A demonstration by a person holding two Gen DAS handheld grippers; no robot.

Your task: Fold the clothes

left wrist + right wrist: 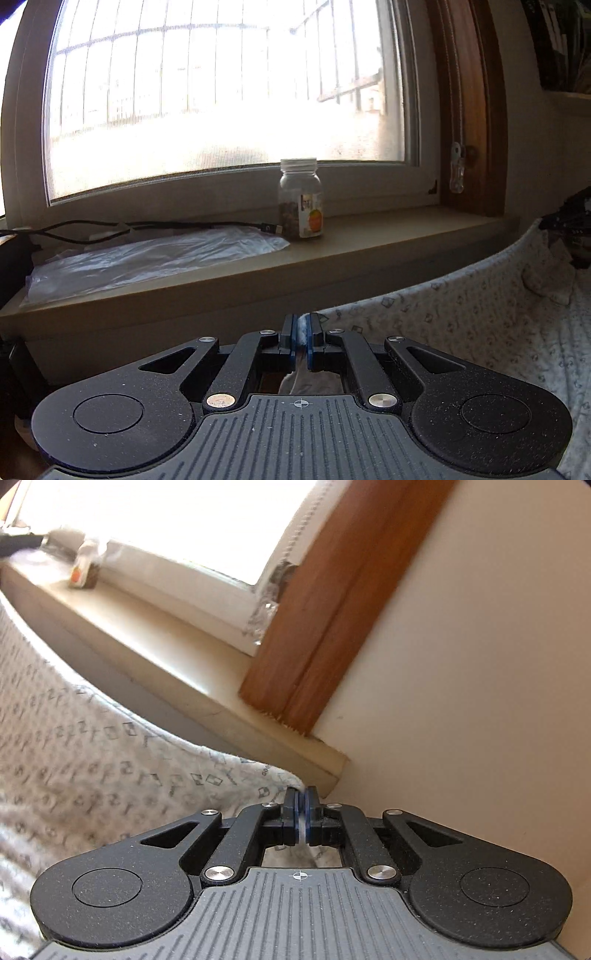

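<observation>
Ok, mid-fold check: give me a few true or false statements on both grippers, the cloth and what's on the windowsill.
1. The left gripper is shut on an edge of the patterned cloth. True.
2. The right gripper hangs open with nothing between its jaws. False: it is shut on the cloth's edge.
3. A jar with a white lid stands upright on the windowsill. True.
4. The jar lies on its side on the clear plastic sheet. False: it stands upright beside the sheet's end.
5. A black cable runs along the sill toward the jar. True.
</observation>
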